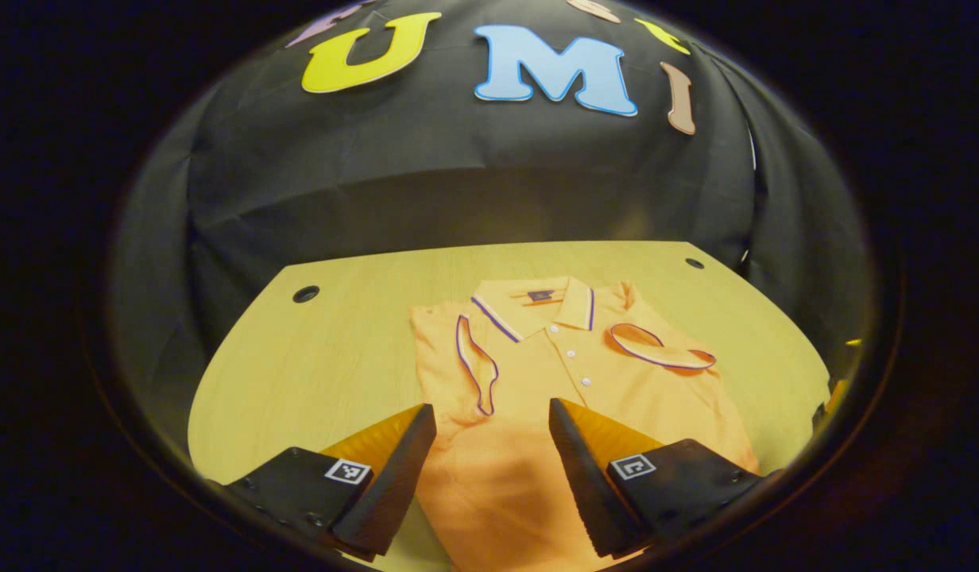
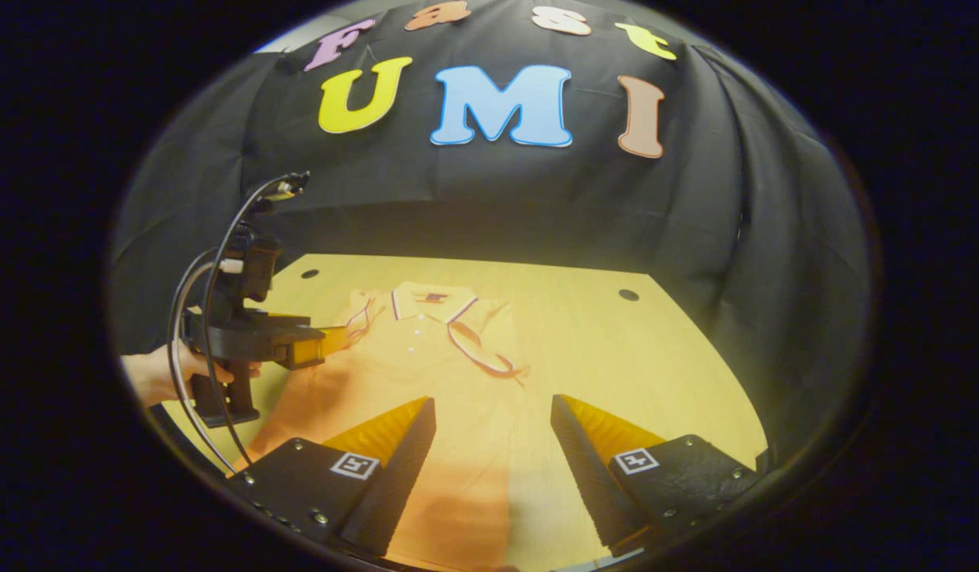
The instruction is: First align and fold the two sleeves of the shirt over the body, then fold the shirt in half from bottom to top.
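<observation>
Orange shirt (image 1: 537,397) lies flat on the tabletop (image 1: 323,365), both sleeves folded inward — left tool (image 1: 492,469) and right tool (image 2: 493,469) hover near its hem, both released.

In the left gripper view, the shirt's (image 1: 537,381) hem runs out under the bottom edge between the left gripper's (image 1: 492,417) spread fingers. In the right gripper view, the left gripper (image 2: 315,348) covers the shirt's (image 2: 426,373) far sleeve, and the hand (image 2: 160,373) holding it seems cut off by the desk's (image 2: 617,357) left edge.
</observation>
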`<state>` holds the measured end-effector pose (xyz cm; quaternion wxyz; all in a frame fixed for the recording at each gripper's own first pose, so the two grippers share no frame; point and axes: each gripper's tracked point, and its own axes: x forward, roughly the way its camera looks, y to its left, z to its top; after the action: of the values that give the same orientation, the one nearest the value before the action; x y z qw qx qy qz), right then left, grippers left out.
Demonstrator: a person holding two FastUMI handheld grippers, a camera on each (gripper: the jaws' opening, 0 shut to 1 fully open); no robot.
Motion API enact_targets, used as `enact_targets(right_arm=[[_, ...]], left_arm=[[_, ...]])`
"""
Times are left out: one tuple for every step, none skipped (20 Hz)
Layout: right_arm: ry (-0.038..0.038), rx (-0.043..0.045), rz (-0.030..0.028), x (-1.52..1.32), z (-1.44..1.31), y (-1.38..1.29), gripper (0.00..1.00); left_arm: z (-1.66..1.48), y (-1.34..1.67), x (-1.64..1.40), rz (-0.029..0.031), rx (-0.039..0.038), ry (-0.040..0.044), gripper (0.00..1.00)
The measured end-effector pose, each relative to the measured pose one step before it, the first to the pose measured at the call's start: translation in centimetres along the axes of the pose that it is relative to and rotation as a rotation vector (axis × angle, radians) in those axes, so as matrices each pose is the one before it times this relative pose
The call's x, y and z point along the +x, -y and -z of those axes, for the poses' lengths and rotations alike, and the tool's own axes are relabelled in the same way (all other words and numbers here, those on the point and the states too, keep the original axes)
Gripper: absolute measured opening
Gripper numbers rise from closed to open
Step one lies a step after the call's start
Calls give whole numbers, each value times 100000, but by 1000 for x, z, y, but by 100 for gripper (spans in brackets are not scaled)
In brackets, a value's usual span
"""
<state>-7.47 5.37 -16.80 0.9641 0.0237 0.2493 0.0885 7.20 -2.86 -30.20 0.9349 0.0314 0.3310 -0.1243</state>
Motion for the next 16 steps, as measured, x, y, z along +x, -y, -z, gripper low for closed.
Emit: enact_targets(right_arm=[[-860,376,-459,-202,662,42,92],[-1238,431,-574,-156,962,-64,92],[-1418,382,-902,-130,815,-119,92],[-1637,199,-804,-184,925,-77,92],[-1145,-68,-428,-186,799,-92,92],[-1264,-262,-169,-130,901,-38,87],[-1339,-228,-476,-117,811,-90,92],[-1362,-71,-665,38,820,-213,87],[-1259,84,-622,-142,817,-163,87],[-1325,84,-594,19,757,-137,92],[-1375,-46,-553,-103,754,-160,92],[-1158,-51,-406,-61,722,-264,92],[-1214,-57,-621,-98,628,-224,92],[-1276,62,-512,-180,770,-166,92],[-1119,60,-434,-86,634,-147,92],[-1056,-7,-157,-134,706,-145,92]], left_arm=[[641,80,-942,-367,427,-330,94],[807,77,-953,-230,512,-536,94],[775,8,-967,-385,383,-534,94],[884,134,-868,135,31,-779,94],[754,222,-902,588,-430,-755,94],[931,264,-791,373,-451,-737,94],[820,46,-841,344,-181,-961,95],[955,95,-801,373,20,-1012,95],[780,44,-838,266,243,-478,94],[905,59,-821,36,338,-492,94],[985,116,-791,403,144,-707,94],[1158,234,-968,738,47,-1027,93],[1083,204,-722,684,4,-1034,94],[1180,108,-675,621,141,-1079,94],[1026,55,-732,477,301,-886,94],[1032,84,-794,299,340,-685,94]])
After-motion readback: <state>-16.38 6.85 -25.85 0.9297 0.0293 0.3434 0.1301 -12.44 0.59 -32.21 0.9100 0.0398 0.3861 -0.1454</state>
